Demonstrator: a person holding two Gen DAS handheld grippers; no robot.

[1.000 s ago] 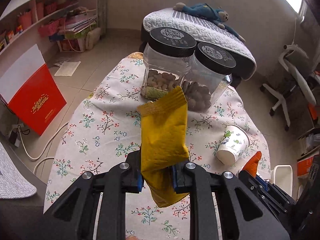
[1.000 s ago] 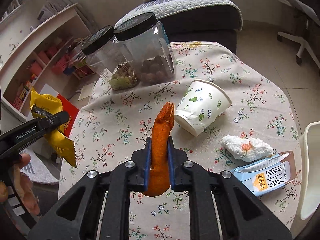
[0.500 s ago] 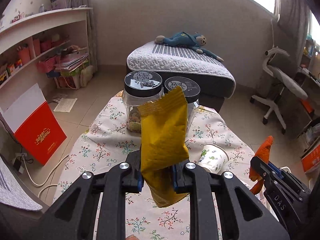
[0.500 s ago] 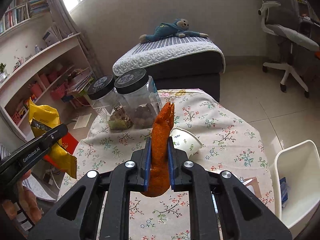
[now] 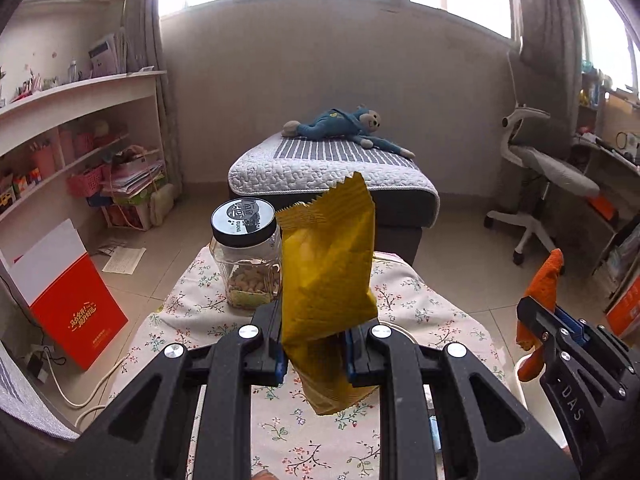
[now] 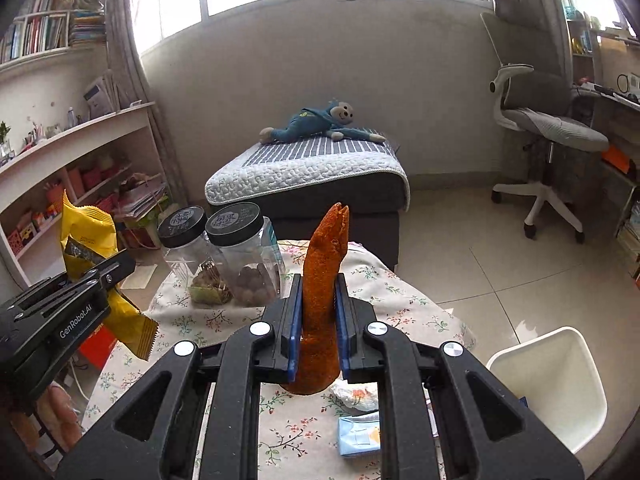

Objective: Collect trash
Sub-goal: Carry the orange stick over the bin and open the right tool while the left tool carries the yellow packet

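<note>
Meanwhile we had lifted both grippers off the worktop (image 6: 384, 292): left gripper (image 5: 314, 354) clamped on the yellow wrapper (image 5: 326, 264), right gripper (image 6: 317, 338) on the orange peel (image 6: 322, 280), ready for the white bin (image 6: 556, 380).

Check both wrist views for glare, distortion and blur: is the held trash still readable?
Left wrist view: windows blown out white, shelves bowed by the fisheye, yet the yellow wrapper in the left gripper reads sharp. Right wrist view: same window glare, dark curved corners; the orange peel in the right gripper is crisp, and the white bin is evenly lit.
</note>
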